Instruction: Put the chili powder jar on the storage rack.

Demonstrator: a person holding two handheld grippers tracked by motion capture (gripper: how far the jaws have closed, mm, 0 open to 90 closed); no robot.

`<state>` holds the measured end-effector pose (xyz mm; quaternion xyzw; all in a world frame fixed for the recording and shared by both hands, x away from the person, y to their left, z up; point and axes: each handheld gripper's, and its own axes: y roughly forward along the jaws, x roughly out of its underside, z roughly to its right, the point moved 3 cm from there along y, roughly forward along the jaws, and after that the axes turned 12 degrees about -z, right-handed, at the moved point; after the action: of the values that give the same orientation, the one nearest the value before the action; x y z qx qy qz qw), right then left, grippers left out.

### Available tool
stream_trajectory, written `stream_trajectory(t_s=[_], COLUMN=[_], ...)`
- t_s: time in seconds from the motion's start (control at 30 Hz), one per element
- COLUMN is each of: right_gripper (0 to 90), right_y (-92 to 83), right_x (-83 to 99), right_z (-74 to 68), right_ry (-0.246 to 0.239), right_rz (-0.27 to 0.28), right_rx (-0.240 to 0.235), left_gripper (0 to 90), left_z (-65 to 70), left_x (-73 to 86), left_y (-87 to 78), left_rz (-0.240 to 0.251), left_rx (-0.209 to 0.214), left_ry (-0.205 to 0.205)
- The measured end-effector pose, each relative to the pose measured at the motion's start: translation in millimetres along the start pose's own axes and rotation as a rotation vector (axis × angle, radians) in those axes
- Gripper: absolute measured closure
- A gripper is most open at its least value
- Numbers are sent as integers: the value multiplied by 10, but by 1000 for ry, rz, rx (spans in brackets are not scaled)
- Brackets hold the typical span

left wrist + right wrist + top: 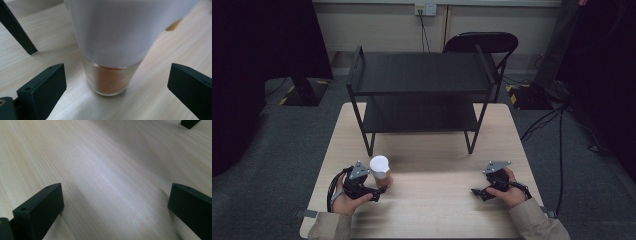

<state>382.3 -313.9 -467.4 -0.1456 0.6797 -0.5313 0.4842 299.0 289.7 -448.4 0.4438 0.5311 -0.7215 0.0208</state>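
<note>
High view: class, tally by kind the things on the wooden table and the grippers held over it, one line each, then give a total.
Black two-tier metal shelf rack: 1
Glass jar with white cap and orange-brown contents: 1
Black two-jaw grippers, left and right: 2
Total: 4

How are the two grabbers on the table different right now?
The left gripper has a jar with a white lid and orange-brown stuff standing between its jaws, not yet touched; the right gripper has bare wooden table between its jaws. The left gripper sits close to the black shelf's leg; the right gripper sits farther from the shelf. Both are open and hand-held.
</note>
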Motion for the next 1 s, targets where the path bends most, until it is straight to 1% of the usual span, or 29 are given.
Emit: stream_trajectory(t_s=[0.07,0.13,0.17,0.23,0.3,0.33,0.37,0.4,0.47,0.5,0.6,0.63,0.7,0.77,0.8,0.83,0.9,0.97,1.0], right_gripper=[0,0,0,0,0,0,0,0,0,0,0,0,0,0,0,0,0,0,0], right_y=[1,2,3,3,3,3,3,4,4,4,4,4,5,4,5,5,5,5,5], right_x=[1,4,3,3,3,2,2,3,3,4,4,4,4,4,4,4,2,2,3], right_z=[0,-2,-3,-2,-2,-1,-1,0,-1,0,1,2,2,2,2,2,4,5,5], right_ry=[0,1,2,1,1,1,1,0,0,0,-1,-1,-1,-1,-2,-2,-2,-3,-3], right_rz=[1,3,3,3,3,3,3,3,3,4,4,4,4,4,4,4,4,4,4], right_rx=[0,1,1,1,1,0,0,0,0,0,0,0,-1,-1,-1,-1,-1,-2,-2], left_gripper=[12,11,11,12,11,12,12,12,12,12,12,15,51,51,51,68,120,177,189], left_z=[-10,-15,-12,-28,-27,-9,-9,-8,4,26,36,46,40,44,36,45,50,58,65], left_x=[-4,-12,-29,-57,-67,-103,-103,-113,-140,-157,-176,-189,-196,-198,-202,-187,-180,-177,-177], left_y=[26,32,67,99,107,128,128,142,162,183,190,201,208,221,224,230,229,227,230], left_rz=[6,2,0,-4,-4,-7,-7,-5,-9,-5,-6,-5,-5,-2,-4,13,25,33,36], left_rx=[9,9,6,13,12,-2,-2,-1,-10,-21,-31,-33,-29,-26,-21,-27,-30,-32,-34], left_ry=[-11,-13,-39,-46,-45,-53,-53,-62,-72,-77,-71,-79,-69,-69,-59,-50,-46,-48,-51])
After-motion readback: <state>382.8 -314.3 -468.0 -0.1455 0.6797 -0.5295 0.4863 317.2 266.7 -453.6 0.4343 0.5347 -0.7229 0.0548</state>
